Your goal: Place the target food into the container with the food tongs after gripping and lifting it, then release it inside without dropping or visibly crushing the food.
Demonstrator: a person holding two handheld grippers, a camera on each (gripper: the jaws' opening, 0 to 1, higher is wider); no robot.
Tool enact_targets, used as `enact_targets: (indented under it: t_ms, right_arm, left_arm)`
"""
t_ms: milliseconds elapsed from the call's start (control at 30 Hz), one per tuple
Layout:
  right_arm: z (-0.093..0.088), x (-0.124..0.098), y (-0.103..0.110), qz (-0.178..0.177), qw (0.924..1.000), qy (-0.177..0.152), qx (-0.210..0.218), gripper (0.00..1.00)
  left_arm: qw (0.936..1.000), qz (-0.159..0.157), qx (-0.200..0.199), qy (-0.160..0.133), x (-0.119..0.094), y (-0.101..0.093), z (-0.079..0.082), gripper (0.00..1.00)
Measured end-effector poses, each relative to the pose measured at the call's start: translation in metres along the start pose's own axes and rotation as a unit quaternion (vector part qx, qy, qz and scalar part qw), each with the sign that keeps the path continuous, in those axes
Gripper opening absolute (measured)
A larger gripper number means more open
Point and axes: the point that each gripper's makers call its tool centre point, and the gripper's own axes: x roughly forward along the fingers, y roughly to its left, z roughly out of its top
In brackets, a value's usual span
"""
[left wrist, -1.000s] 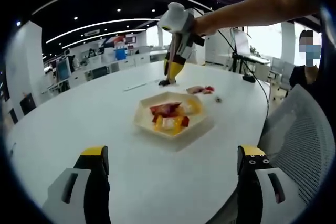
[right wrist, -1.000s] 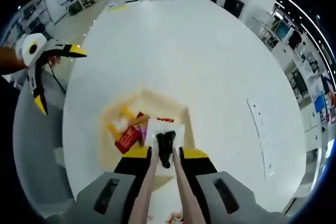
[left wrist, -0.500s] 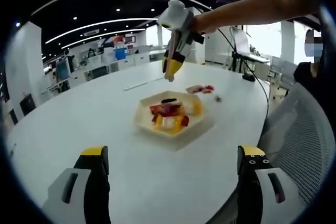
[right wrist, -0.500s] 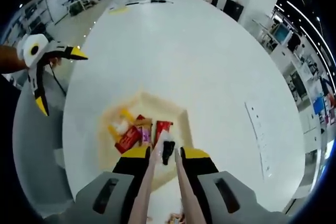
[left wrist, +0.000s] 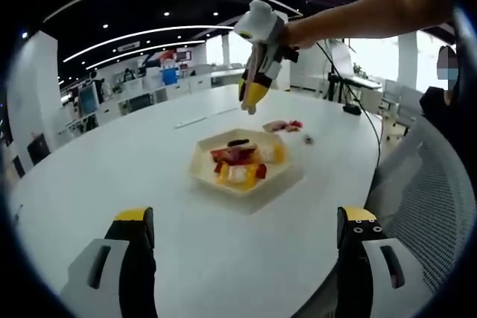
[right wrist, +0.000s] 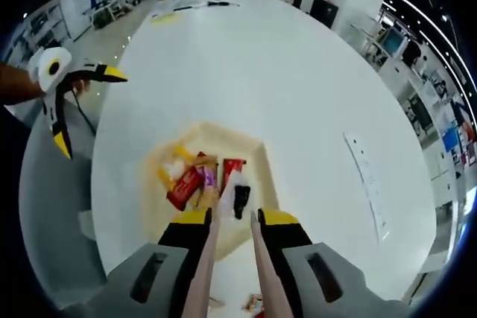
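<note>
Basically at the release stage. White table (right wrist: 283, 94) spans both views; the hexagonal container (right wrist: 250, 147) sits directly below and just ahead of the right gripper (right wrist: 232, 217), and well ahead of the left gripper (left wrist: 246, 232) in the left gripper view. Left gripper has jaws wide and empty, hovering off to the side, not involved. Right gripper is clamped on the food tongs (right wrist: 227, 273), whose two arms run up between its jaws; the tong tips look slightly parted above the tray. Target food, a small dark piece (right wrist: 241, 199), lies inside the container at the near edge, just beyond the tong tips, beside the wrapped snacks (right wrist: 190, 180). Can't tell whether the tips touch it. Judgement: grip, lift and placing look done, food appears intact, not crushed. Left: confirm full release and clear the tongs. A few loose snacks (left wrist: 285, 126) sit on the table behind the container.
</note>
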Motion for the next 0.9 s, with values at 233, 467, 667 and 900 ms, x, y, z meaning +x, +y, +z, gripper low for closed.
enact_targets:
  t_ms: [233,467,667,900]
  right_arm:
    - [-0.016,-0.013,-0.001,-0.008,0.9999,0.001,0.009,0.24]
    - [-0.033,-0.031,-0.005,-0.019,0.9997,-0.001,0.018,0.24]
    - [-0.052,-0.04,-0.005,-0.025,0.9992,0.003,0.031,0.24]
    - [-0.072,-0.05,-0.005,-0.032,0.9983,0.003,0.049,0.25]
  left_arm:
    - [1.0,-0.003,0.002,0.001,0.0,-0.001,0.0,0.99]
    - [1.0,-0.002,0.002,0.002,0.0,-0.001,-0.001,0.99]
    - [1.0,-0.002,0.001,0.003,0.001,-0.001,-0.001,0.99]
    - [1.0,-0.002,0.0,0.004,0.0,-0.001,-0.001,0.99]
